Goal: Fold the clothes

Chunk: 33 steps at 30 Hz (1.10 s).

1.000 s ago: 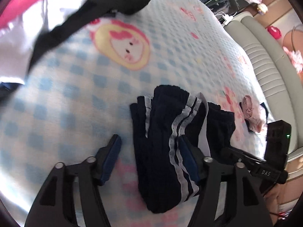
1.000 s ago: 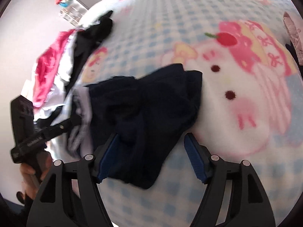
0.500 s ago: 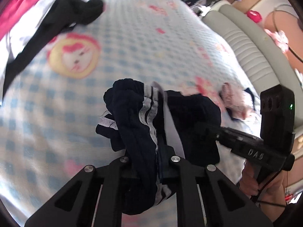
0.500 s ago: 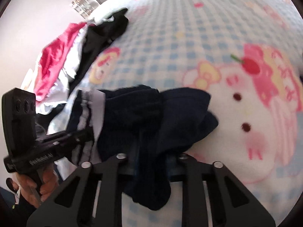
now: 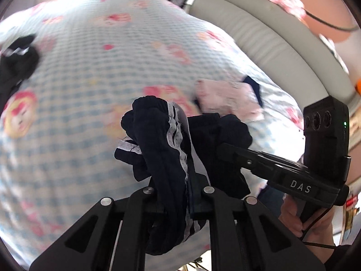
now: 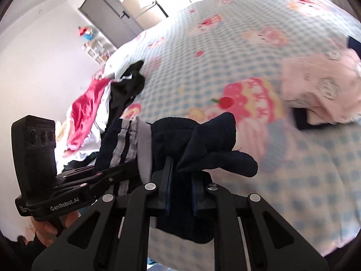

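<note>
The dark navy knitted garment with white stripes (image 5: 162,158) is hanging bunched above the blue-checked cartoon-print bed cover (image 5: 90,67), not yet folded; the left hand-held gripper (image 5: 178,201) is clamping its striped edge, jaws nearly closed on the cloth; the right hand-held gripper (image 6: 180,192) is pinching the plain navy end, jaws likewise nearly closed on it; a pale pink folded garment (image 6: 320,85) is lying near on the bed, seemingly finished; a heap of pink, white and black clothes (image 6: 101,110) is waiting at the far edge, so most of the task is probably remaining.
</note>
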### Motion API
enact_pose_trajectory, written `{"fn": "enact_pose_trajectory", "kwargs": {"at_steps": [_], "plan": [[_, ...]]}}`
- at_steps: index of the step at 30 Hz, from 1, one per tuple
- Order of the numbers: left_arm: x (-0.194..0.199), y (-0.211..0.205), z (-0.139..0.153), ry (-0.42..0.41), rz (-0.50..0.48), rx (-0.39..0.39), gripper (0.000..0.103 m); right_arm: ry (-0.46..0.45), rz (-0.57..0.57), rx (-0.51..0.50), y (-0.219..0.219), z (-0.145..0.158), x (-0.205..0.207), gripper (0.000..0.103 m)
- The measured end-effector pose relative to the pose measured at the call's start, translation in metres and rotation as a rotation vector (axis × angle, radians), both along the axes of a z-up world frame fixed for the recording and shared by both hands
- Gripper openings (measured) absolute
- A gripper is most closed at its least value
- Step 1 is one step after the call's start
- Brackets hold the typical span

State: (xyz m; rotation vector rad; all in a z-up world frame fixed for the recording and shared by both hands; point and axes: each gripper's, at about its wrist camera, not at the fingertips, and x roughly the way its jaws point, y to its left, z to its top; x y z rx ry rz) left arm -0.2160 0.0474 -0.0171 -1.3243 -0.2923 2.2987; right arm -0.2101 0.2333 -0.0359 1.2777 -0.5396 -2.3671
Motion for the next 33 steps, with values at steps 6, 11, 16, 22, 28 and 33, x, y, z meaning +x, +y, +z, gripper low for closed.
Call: {"fn": "enact_pose_trajectory", "kwargs": {"at_steps": [6, 11, 16, 22, 28, 33], "plan": [[-0.025, 0.076, 0.022, 0.042, -0.102, -0.004, 0.012, 0.045, -0.095, -0.008, 0.07, 0.017, 0.002, 0.012], [-0.065, 0.126, 0.039, 0.056, -0.134, 0.051, 0.012, 0.083, -0.21, -0.006, 0.133, 0.034, -0.005, 0.012], [-0.107, 0.168, 0.059, 0.096, -0.161, 0.082, 0.012, 0.133, -0.266, 0.038, 0.186, 0.062, -0.03, 0.012], [-0.159, 0.185, 0.047, 0.052, -0.125, 0.154, 0.012, 0.183, -0.3, 0.095, 0.229, 0.087, -0.073, 0.012], [-0.192, 0.178, -0.029, -0.09, -0.048, 0.113, 0.012, 0.046, -0.334, 0.103, 0.261, 0.022, -0.118, 0.012], [-0.197, 0.169, -0.054, -0.136, -0.039, 0.113, 0.013, -0.033, -0.32, 0.089, 0.261, -0.03, -0.137, 0.012]]}}
